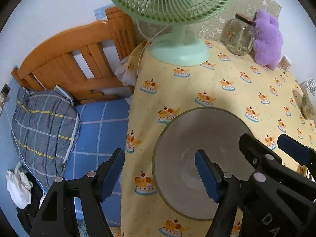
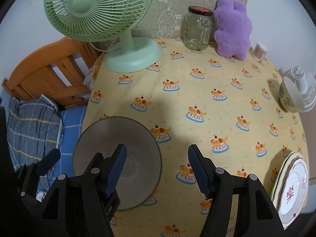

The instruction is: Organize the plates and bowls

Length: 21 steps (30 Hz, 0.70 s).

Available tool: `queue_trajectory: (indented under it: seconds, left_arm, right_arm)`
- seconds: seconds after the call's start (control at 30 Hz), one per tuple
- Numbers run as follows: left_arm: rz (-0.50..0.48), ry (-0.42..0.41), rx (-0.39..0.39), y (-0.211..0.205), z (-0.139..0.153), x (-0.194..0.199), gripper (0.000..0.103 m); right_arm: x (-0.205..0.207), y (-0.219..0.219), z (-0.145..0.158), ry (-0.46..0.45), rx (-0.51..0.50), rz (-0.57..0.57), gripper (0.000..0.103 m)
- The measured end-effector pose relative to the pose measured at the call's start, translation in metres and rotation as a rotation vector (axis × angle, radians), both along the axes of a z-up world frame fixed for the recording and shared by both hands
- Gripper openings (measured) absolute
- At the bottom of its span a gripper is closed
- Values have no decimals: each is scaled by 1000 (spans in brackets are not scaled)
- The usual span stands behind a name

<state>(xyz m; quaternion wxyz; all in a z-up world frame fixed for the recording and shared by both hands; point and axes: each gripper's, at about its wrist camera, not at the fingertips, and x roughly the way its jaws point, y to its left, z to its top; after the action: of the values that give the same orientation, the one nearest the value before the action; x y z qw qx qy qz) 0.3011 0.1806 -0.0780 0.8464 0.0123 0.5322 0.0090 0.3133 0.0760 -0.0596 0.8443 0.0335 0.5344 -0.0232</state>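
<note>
A wide grey glass bowl (image 1: 187,138) (image 2: 110,134) stands upright near the left edge of the table, on its yellow cloth (image 2: 207,75). My left gripper (image 1: 159,156) is open and straddles the bowl's left rim, one pad inside and one outside, neither touching it. My right gripper (image 2: 157,150) is open astride the right rim, its left pad over the bowl's inside. Each view shows the other gripper across the bowl. Two stacked plates (image 2: 292,187) lie at the table's right front. A floral bowl (image 2: 286,96) stands at the right edge.
A green fan (image 2: 130,59) stands at the back left. A glass jar (image 2: 197,29), a purple plush (image 2: 233,29) and a tub of cotton swabs (image 2: 260,51) line the back. A small white fan (image 2: 304,86) stands behind the floral bowl. A bed with a checked pillow (image 1: 43,122) lies left of the table.
</note>
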Motion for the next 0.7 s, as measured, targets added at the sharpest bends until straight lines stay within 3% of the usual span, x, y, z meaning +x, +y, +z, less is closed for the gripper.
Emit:
queue_trajectory:
  seconds: [0.1,0.27,0.33,0.7]
  left_arm:
    - [1,24,-9,2,-7,4,59]
    - [-3,44,-47,2,-14,8,35]
    - [-6,57,-56,1,-15,9,23]
    - [2,78,-44,0,-14,9,19]
  right_arm:
    - [4,3,-7,13,-6,11,63]
    - [12,8,-17,54,-18,48,30]
    - [14,8,-20,60,-31,53,23]
    - [16,8,-21,76,-41,63,20]
